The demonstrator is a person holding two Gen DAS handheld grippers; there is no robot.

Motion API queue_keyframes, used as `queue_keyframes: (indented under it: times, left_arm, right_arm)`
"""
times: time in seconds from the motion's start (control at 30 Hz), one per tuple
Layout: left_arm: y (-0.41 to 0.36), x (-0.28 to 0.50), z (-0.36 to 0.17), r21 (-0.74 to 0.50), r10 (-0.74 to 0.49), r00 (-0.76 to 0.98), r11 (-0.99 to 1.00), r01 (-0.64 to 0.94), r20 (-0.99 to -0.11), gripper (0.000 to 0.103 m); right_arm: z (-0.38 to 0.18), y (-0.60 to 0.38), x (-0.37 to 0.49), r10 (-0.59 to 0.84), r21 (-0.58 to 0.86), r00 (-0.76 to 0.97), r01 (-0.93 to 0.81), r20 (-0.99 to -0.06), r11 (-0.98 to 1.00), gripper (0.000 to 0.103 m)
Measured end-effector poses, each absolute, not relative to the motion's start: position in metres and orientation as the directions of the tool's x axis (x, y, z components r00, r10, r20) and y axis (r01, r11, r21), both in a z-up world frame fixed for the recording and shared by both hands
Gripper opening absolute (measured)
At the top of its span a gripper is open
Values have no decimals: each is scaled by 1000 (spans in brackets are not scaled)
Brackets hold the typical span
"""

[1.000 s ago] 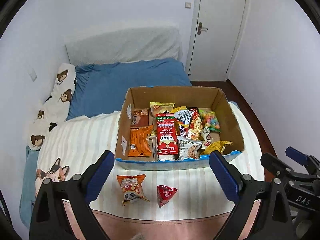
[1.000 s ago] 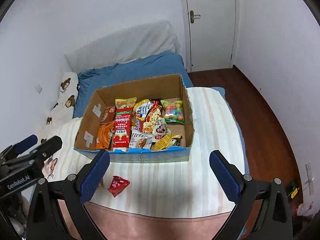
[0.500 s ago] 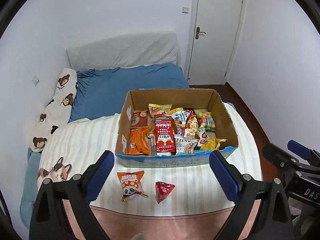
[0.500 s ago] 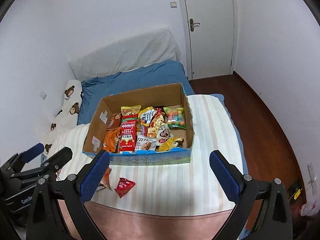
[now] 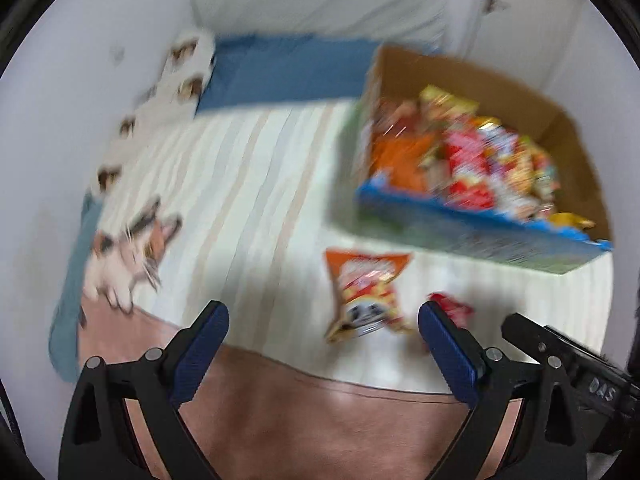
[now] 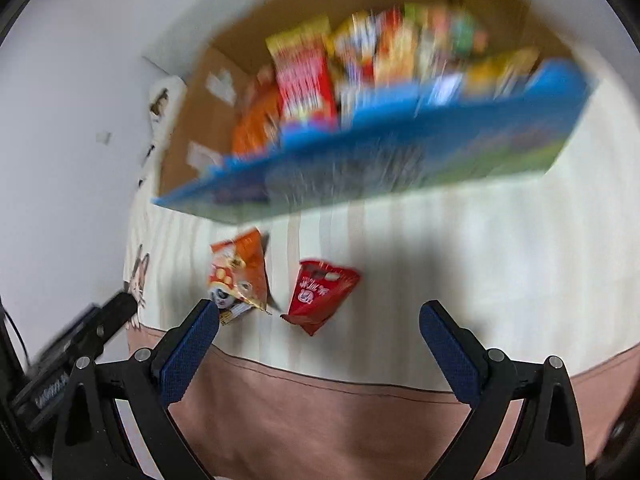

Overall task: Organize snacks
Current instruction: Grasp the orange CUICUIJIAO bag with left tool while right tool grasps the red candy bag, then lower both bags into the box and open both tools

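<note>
Most snacks already fill the cardboard box on the striped bedspread. My left gripper and right gripper, jaws spread and empty, face two packets lying just before it: the orange packet and the red packet. I judge only these are left.

Two wrist fisheye views, both blurred, low over striped bedspread.
Both face far; shared: open cardboard snack box, orange panda-print packet, red triangular packet.
</note>
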State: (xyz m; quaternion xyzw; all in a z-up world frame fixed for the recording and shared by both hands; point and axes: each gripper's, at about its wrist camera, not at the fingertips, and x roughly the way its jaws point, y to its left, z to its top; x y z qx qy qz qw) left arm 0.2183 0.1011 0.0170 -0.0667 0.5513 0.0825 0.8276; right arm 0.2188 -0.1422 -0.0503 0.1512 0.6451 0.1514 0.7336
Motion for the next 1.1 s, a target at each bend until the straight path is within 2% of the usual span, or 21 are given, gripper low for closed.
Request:
queue_keyframes:
  times: [0.07,0.1,0.13,0.17,0.23,0.27,0.4,0.47,0.5,0.53,0.67,0.83,0.97,1.1]
  left_arm:
    - [113,227,-7,-79,-2,308,968,-238,-951,97]
    - [117,230,-16,-116,-42,280,961,-252,-959,97]
    - [120,235,-25,-154,-84,254,950,-270,-964,97]
    - [122,240,-32,-182,-114,241,942,-283,-964,97]
    - [123,251,-46,-221,-163,211,930,-295,-964,97]
    - [122,258,-55,-227,-176,177,915,-333,-968,97]
    - [107,280,-87,-274,-259,90,910,-310,-962,97]
    - [94,287,-102,-265,-258,63,922,-283,-964,95]
    - [88,288,-105,-246,-237,68,934,-258,-969,77]
    - [83,288,-107,-232,-223,67,943,-237,-973,47]
    - [67,269,-103,-199,-187,77,963,-184,-979,46]
    - [49,222,-83,-216,-205,82,964,-153,-975,46]
    - [27,193,-44,-263,-250,125,960,-98,-960,46]
    - [6,195,19,-329,-315,223,944,-29,-923,46]
  right_arm:
    - [-81,-131,225,428,430,70,18,-901,903,99]
    - [-92,-126,226,432,433,55,27,-900,901,92]
    - [-105,-121,227,444,445,31,49,-896,894,81]
    - [-113,-118,227,448,448,15,59,-894,892,76]
    - [-130,-110,228,444,442,-15,74,-896,894,46]
    - [-132,-108,226,428,426,-13,64,-904,902,41]
    - [-128,-113,217,387,387,3,26,-922,922,40]
    - [-125,-121,213,362,363,12,14,-932,932,40]
    - [-124,-125,211,354,354,14,12,-935,935,40]
    - [-122,-131,208,345,346,19,12,-938,938,40]
    - [-115,-147,198,322,322,41,3,-946,947,39]
    - [-93,-163,184,348,348,65,-13,-935,937,39]
    - [-54,-173,171,396,393,100,-49,-913,918,39]
    - [-3,-187,177,442,433,160,-88,-883,897,39]
